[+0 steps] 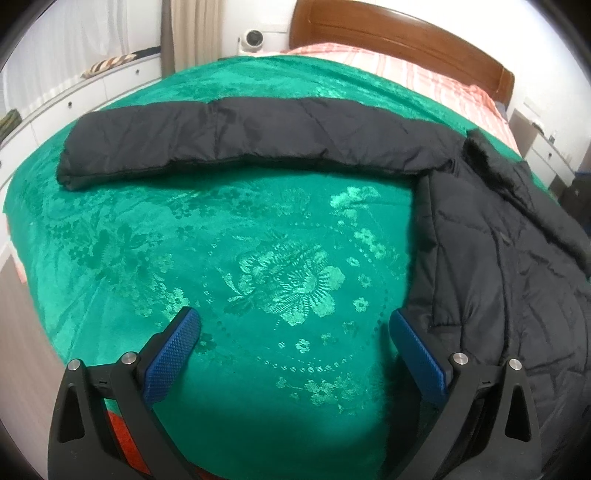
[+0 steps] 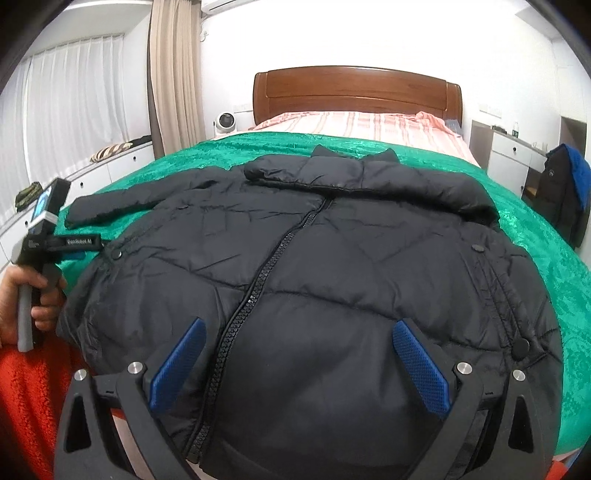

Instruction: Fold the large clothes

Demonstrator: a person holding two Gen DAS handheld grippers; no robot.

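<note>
Jaws of left gripper (image 1: pixel 295 325) and right gripper (image 2: pixel 299 332) apart over black jacket (image 2: pixel 314 258)

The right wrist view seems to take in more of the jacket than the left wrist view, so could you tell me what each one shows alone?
Only the right wrist view shows the jacket's zipper, collar, the folded-over sleeve and the open right gripper. Only the left wrist view shows the open left gripper over bare green blanket. Both show the outstretched sleeve and headboard.
</note>
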